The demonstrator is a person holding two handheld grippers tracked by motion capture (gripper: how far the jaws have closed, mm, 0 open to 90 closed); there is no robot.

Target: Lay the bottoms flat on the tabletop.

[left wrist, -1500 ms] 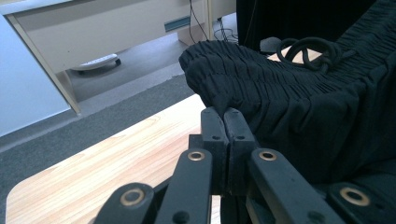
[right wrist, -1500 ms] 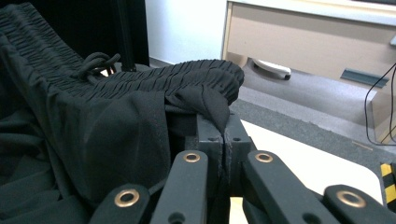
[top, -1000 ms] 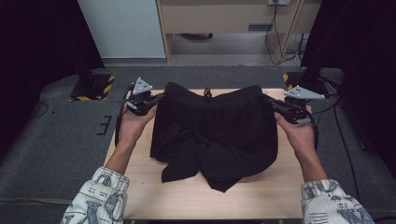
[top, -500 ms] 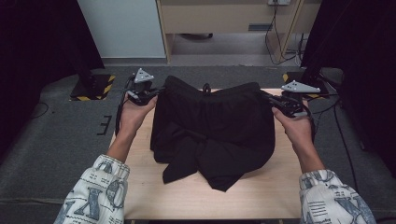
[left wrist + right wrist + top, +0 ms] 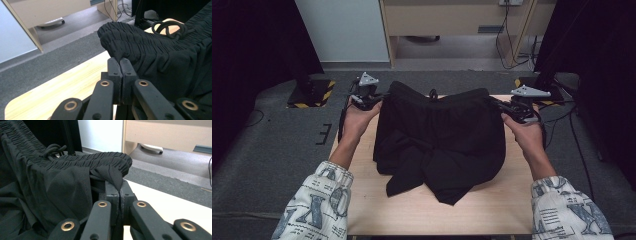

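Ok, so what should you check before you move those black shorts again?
1. Left gripper pinching the black shorts at the waistband corner: ok, jaws shut on cloth.
2. Right gripper pinching the other waistband corner: ok, a fold of cloth sits between the shut jaws.
3. Waistband stretched flat between the two grippers: ok, it runs straight across in the high view.
4. Drawstring free of the jaws: ok, it lies coiled mid-waistband.
5. Legs lying flat: not ok, the lower cloth is bunched and twisted.
6. Shorts fully on the wooden table: ok.
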